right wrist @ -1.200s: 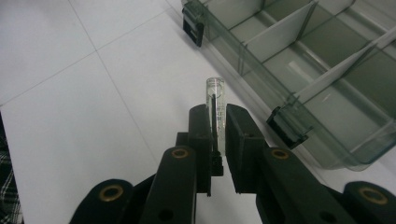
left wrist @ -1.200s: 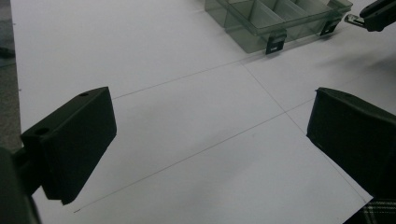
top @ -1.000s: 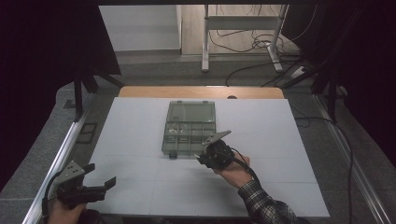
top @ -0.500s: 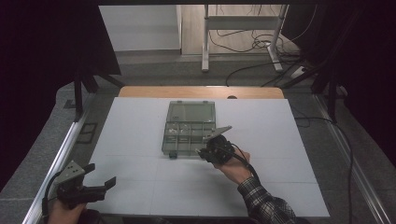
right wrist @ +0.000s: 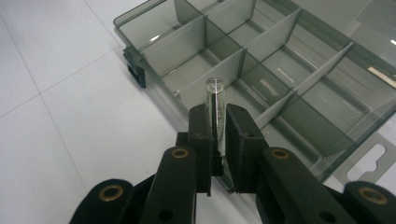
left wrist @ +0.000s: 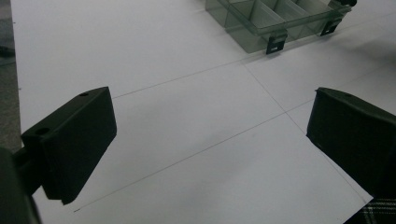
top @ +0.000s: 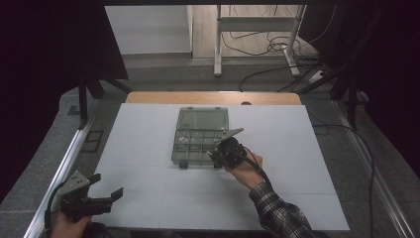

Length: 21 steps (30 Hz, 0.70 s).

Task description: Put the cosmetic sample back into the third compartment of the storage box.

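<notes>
right gripper view: right claw [right wrist: 218, 140] clamps a clear tube [right wrist: 215, 114] above the organizer box [right wrist: 261, 70]; lower it squarely into one compartment. left claw [left wrist: 205, 140] gapes idle.

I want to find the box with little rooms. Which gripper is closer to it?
Right. The right gripper is at the compartment box's near right corner, holding a clear tube. The left gripper is far off by the table's near left corner.

White tabletop [top: 148, 148] ruled with thin grid lines; wooden strip [top: 213, 97] along far edge. Smoky clear compartment box [top: 198, 144] resting directly on surface near centre, lid [top: 203, 119] opened flat toward far side, black latches [left wrist: 275, 43] at near edge.
</notes>
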Motion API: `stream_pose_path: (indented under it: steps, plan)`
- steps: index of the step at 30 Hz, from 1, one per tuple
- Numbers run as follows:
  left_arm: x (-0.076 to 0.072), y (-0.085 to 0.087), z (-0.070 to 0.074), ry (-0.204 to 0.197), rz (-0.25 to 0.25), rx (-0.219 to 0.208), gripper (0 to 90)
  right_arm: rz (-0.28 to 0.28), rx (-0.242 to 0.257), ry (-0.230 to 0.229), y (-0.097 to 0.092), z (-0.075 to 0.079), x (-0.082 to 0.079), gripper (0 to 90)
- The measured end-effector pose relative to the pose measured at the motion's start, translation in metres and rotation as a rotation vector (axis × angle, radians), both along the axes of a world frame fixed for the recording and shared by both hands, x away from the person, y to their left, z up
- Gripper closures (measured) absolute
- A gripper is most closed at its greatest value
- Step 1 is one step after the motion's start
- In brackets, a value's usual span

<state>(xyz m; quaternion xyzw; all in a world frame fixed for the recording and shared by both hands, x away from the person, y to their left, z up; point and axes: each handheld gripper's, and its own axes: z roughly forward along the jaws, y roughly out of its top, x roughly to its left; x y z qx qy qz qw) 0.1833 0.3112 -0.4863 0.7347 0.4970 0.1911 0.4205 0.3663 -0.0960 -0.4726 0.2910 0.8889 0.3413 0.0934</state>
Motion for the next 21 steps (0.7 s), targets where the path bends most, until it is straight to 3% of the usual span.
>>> stream_pose_path:
  steps: [21]
  plan:
    - [0.000, 0.000, 0.000, 0.001, 0.000, 0.000, 2.0, -0.035, 0.006, -0.008, 0.006, -0.002, 0.026, 80.3]
